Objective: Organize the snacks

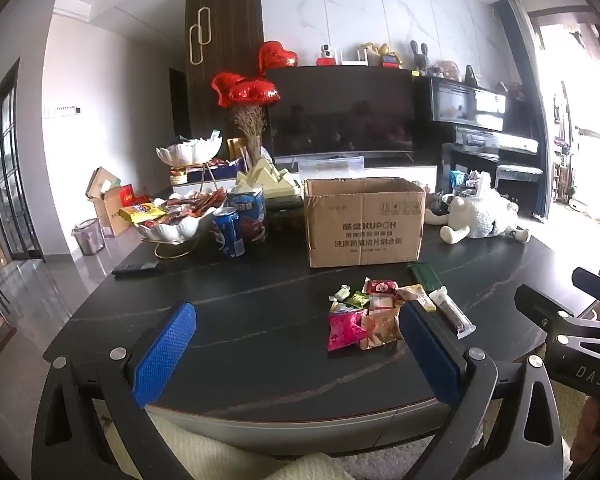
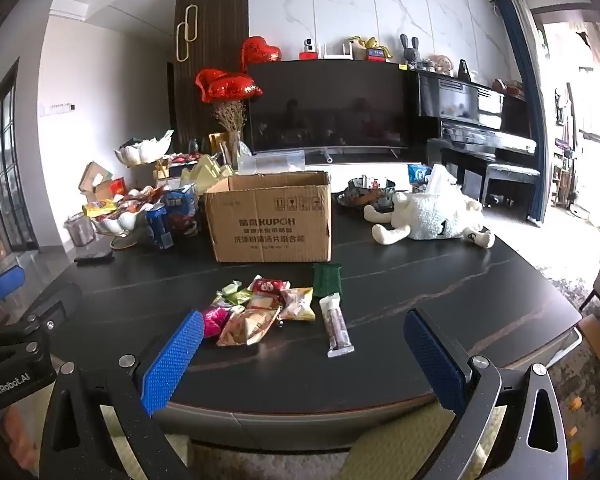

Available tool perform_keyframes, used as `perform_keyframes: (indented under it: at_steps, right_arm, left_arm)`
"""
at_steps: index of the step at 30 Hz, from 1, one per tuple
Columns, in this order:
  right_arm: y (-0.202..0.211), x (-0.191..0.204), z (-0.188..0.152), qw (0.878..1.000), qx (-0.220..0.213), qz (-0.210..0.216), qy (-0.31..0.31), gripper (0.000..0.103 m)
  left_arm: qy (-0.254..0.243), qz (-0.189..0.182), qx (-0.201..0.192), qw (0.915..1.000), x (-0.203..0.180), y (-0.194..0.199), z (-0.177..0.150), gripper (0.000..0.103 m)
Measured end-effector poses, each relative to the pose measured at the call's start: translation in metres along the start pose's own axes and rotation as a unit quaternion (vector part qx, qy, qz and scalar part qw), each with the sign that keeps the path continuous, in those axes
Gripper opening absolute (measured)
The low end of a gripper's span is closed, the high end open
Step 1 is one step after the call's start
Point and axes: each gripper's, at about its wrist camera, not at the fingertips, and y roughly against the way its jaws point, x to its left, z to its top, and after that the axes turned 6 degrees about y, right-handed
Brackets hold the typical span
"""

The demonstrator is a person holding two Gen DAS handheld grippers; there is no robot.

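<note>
Several crinkly foil snack packets (image 2: 256,312) before boxy corrugated carton (image 2: 268,220).

Left hand-held gripper (image 1: 296,354), black frame, blue textured pads, silver screws, right hand-held gripper (image 2: 302,358) alike

The table (image 2: 440,280) is black stone with thin pale veins. At its twelve o'clock the cardboard box (image 2: 270,220) is plain brown with dark print. In front of it the snack heap (image 2: 256,312) mixes wrappers: a magenta packet (image 1: 344,330), a lime-green one (image 1: 358,300), a red one with white (image 2: 269,285), and tan and orange ones. At the heap's three o'clock lie a dark green packet (image 2: 327,278) and a clear-and-white bar wrapper (image 2: 336,328) with brown inside. At ten o'clock the can (image 1: 228,232) is blue and white, and the scalloped bowl (image 1: 180,228) is white. At two o'clock the plush sheep (image 2: 432,216) is cream white. Both grippers' finger pads (image 1: 166,354) are bright blue with a diamond texture on black frames. The heart balloons (image 1: 248,90) are glossy red.
</note>
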Motion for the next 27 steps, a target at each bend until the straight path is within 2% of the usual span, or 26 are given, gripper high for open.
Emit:
perform_keyframes:
  at_steps: [27]
  right_arm:
    - [0.0023,-0.0025,0.0007,1.0,-0.004,0.003,-0.005,0.101]
  left_arm:
    - [0.001,-0.011,-0.003,0.9999,0.0043,0.0074,0.0065,0.103]
